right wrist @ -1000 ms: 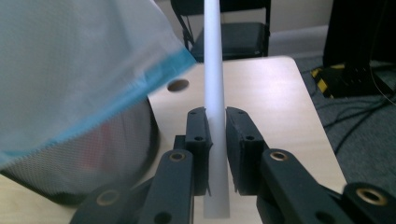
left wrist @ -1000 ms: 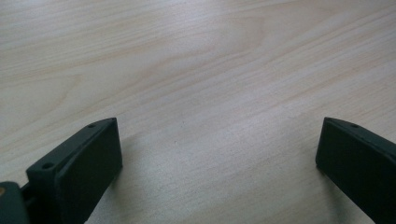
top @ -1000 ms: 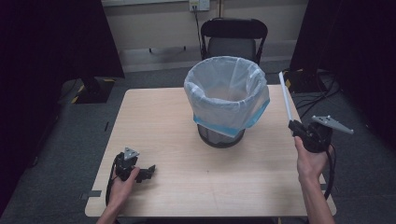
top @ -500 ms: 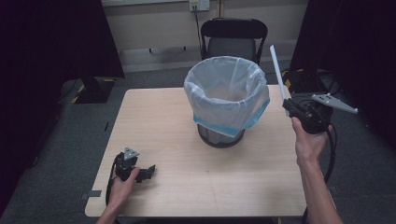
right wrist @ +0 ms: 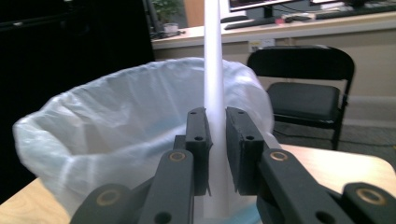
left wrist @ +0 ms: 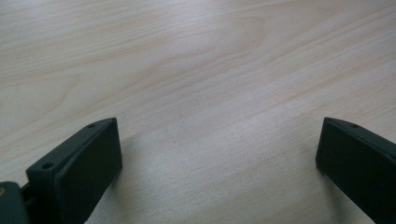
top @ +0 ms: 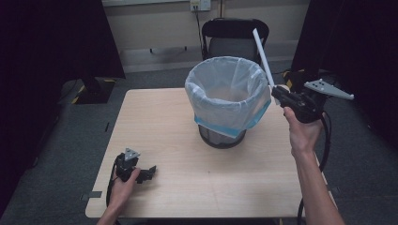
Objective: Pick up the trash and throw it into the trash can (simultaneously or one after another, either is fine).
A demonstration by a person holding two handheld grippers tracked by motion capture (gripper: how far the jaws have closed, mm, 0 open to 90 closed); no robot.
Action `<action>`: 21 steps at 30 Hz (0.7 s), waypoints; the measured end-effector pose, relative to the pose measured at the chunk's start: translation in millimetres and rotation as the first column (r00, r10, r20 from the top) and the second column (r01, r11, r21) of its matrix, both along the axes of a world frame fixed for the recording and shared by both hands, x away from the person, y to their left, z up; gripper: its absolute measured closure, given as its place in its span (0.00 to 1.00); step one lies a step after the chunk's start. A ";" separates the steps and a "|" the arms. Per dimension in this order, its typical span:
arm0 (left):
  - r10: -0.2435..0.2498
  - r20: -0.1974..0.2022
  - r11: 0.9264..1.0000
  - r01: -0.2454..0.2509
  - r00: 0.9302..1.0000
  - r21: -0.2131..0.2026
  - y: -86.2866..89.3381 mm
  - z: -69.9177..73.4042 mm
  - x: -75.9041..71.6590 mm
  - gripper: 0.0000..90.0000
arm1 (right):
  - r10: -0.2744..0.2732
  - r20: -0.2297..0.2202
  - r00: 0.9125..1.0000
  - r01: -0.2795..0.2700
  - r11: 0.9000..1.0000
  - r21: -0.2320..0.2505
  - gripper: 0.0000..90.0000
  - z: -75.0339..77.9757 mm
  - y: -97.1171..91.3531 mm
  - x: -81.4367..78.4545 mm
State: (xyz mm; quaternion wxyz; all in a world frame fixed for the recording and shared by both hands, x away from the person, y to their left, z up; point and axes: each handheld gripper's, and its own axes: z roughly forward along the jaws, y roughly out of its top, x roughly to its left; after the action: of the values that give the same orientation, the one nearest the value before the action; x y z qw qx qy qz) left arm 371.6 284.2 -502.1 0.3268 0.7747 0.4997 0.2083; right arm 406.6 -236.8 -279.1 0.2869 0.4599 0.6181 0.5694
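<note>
A long white strip [top: 263,56] [right wrist: 215,70] stands nearly upright, pinched between the jaws of my right gripper [top: 278,93] [right wrist: 217,140], which is shut on it. That gripper hovers in the air just right of the rim of a waste bin [top: 227,98] [right wrist: 116,126] lined with a white and blue plastic bag, standing at the middle of the wooden table [top: 159,122]. The strip's upper end leans over the bin's right rim. My left gripper [top: 149,172] [left wrist: 219,154] rests low on the table at the front left, jaws wide apart with bare wood between them.
A black folding chair [top: 234,40] [right wrist: 303,88] stands behind the table beyond the bin. Dark curtains hang at both sides. A black cable [top: 324,140] trails from the right gripper past the table's right edge.
My right gripper has risen with the white strip and moved toward the bin's right rim. The left gripper has stayed where it was.
</note>
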 end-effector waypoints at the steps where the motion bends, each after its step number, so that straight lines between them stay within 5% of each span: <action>1: 0.000 0.000 1.000 0.000 1.000 0.000 0.0 0.0 0.0 0.00 | 0.011 0.006 1.000 -0.011 1.000 -0.003 0.89 2.5 2.2 0.5; 21: 0.000 0.000 1.000 0.000 1.000 0.000 0.0 0.0 0.0 0.00 | 0.146 0.063 0.987 -0.146 0.989 -0.009 0.89 41.2 49.2 17.5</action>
State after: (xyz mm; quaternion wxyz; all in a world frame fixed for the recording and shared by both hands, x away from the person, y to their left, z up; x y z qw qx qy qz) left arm 371.6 284.2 -502.2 0.3269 0.7746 0.4997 0.2083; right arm 424.0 -187.6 -237.9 0.2648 0.3945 0.6419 0.6018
